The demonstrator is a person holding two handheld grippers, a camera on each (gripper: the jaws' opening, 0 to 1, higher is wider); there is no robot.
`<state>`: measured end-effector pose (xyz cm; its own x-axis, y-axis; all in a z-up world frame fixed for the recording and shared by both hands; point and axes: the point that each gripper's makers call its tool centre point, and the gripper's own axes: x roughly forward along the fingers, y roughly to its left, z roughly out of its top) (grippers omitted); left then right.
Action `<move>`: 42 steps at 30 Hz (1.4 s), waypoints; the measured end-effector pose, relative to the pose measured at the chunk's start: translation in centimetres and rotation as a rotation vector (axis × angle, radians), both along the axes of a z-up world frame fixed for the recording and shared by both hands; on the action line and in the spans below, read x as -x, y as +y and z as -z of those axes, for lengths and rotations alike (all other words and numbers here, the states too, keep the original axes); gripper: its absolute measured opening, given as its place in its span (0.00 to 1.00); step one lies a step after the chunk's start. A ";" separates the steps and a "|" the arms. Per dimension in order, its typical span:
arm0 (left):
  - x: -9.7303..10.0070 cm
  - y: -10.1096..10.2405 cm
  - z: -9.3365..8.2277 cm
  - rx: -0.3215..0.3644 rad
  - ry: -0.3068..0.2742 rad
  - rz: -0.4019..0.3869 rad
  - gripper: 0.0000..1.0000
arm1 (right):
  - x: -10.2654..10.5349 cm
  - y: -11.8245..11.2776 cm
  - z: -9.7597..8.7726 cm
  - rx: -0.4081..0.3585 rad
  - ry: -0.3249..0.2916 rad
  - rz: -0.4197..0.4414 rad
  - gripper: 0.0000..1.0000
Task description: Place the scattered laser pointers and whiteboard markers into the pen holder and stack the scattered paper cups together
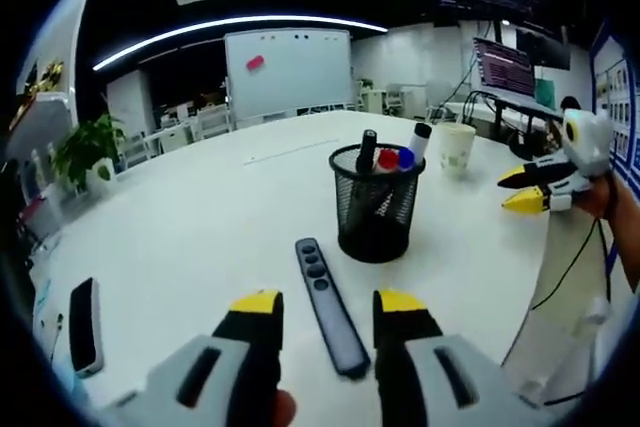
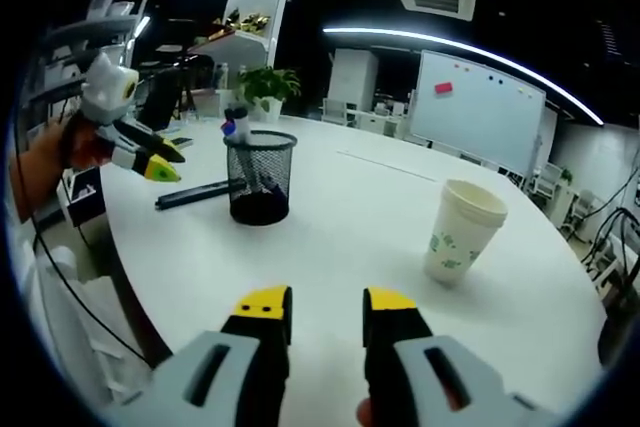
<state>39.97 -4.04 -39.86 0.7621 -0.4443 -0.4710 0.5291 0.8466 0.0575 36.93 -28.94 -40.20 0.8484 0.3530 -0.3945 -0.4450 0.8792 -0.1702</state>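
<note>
Left gripper view: left gripper (image 1: 328, 305) open, its jaws on both sides of the laser pointer (image 1: 331, 305) lying before the mesh pen holder (image 1: 376, 201); close mid-body, w/o tilting.

Right gripper view: right gripper (image 2: 327, 309) open, empty; paper cups (image 2: 461, 230) stacked on the surface (image 2: 340, 237).

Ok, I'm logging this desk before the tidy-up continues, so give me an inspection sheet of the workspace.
Surface: white table, large and rounded.
Job's things: black mesh pen holder upright with markers inside; dark laser pointer flat on the table beside it; paper cups stacked upright, apart from the holder.
Clutter: black slab-shaped device near the table edge.
Grippers: left gripper open, jaws either side of the pointer; right gripper open, empty, above bare table.
Cables: black cable hanging below the right gripper.
Surroundings: whiteboard, potted plant, wall screens, ceiling light strip.
</note>
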 end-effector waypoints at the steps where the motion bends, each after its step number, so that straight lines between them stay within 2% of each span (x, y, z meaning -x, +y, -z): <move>1: 0.0 0.1 0.1 0.004 0.003 -0.004 0.37 | 0.0 0.0 0.0 0.000 0.000 0.000 0.29; 14: 1.1 -0.5 1.8 0.028 0.065 -0.007 0.34 | 0.1 0.1 0.1 0.002 0.006 -0.002 0.29; 22: 1.0 -0.1 2.2 0.037 0.086 -0.025 0.34 | 0.1 0.0 0.2 0.003 0.010 -0.002 0.29; 26: 1.1 0.1 2.9 0.036 0.117 -0.038 0.34 | 0.1 0.1 0.3 0.005 0.013 -0.005 0.29; 42: 1.5 -0.1 3.7 0.043 0.127 -0.053 0.32 | -0.1 0.2 0.4 0.005 0.012 -0.006 0.29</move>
